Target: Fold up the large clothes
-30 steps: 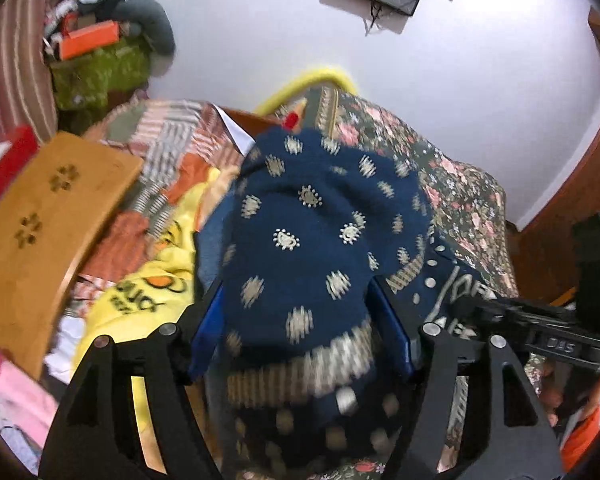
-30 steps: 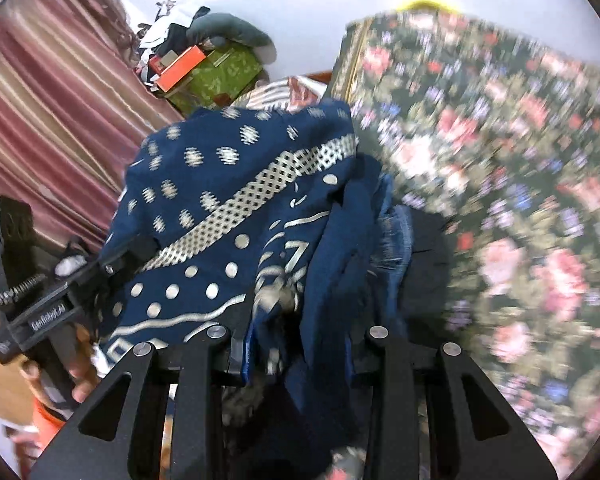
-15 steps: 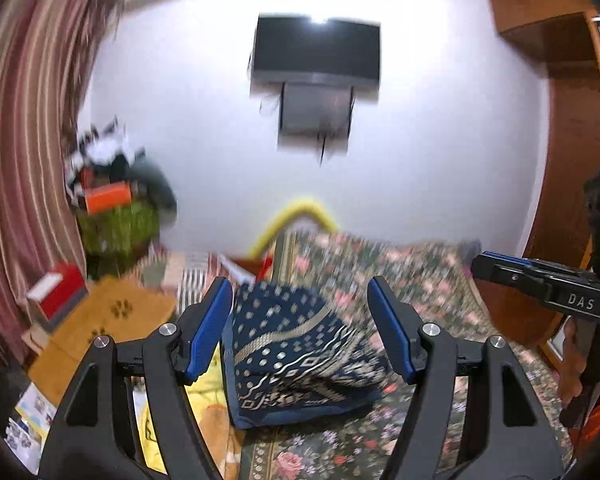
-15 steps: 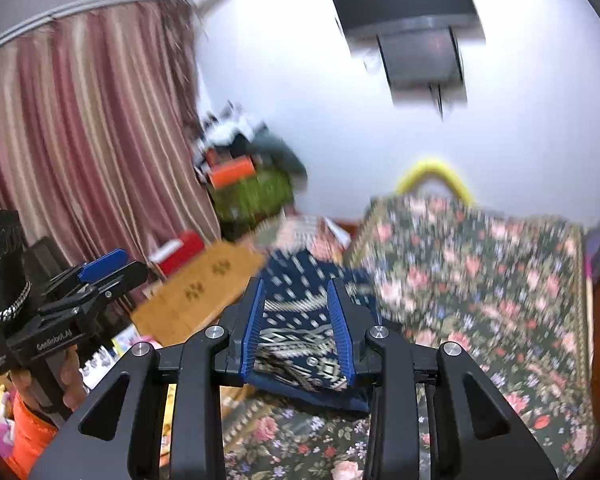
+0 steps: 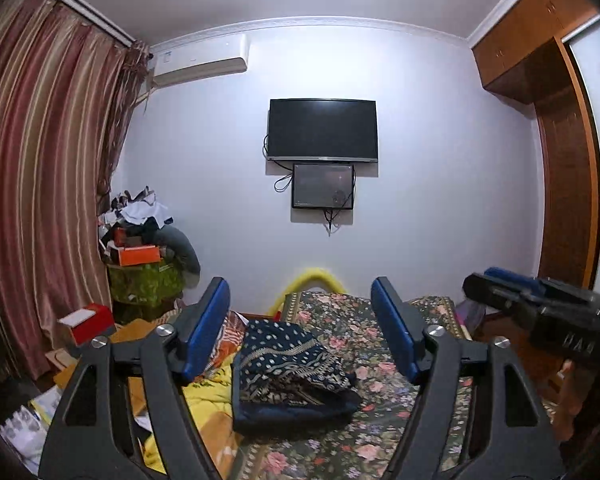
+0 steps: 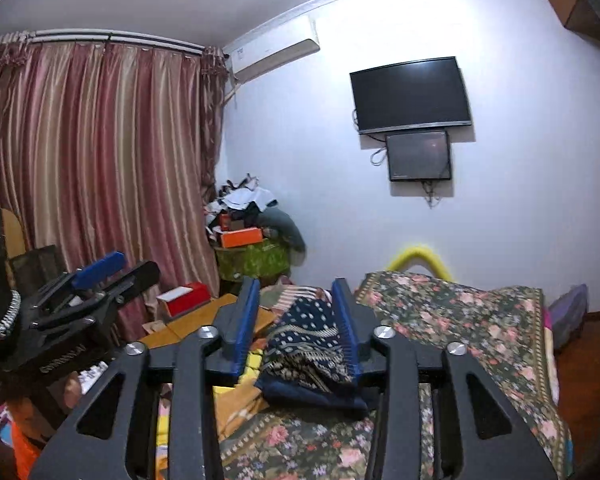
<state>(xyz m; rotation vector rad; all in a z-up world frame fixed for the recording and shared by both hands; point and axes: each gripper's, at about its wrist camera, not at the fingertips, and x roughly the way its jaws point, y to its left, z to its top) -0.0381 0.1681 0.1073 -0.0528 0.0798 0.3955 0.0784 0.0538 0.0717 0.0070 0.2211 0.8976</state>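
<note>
Navy patterned garment (image 5: pixel 290 364) lies folded on floral bedspread (image 5: pixel 380 432) at 12 o'clock. Both my jaws opening, empty. Yellow garment (image 5: pixel 204 396) at 9 o'clock looks unfolded.

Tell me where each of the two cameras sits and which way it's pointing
Left wrist: on the left gripper, facing the TV wall over the bed; right gripper shows at right.
Right wrist: on the right gripper, aimed likewise; left gripper at left.
Shared: folded navy garment, television, floral bedspread.
</note>
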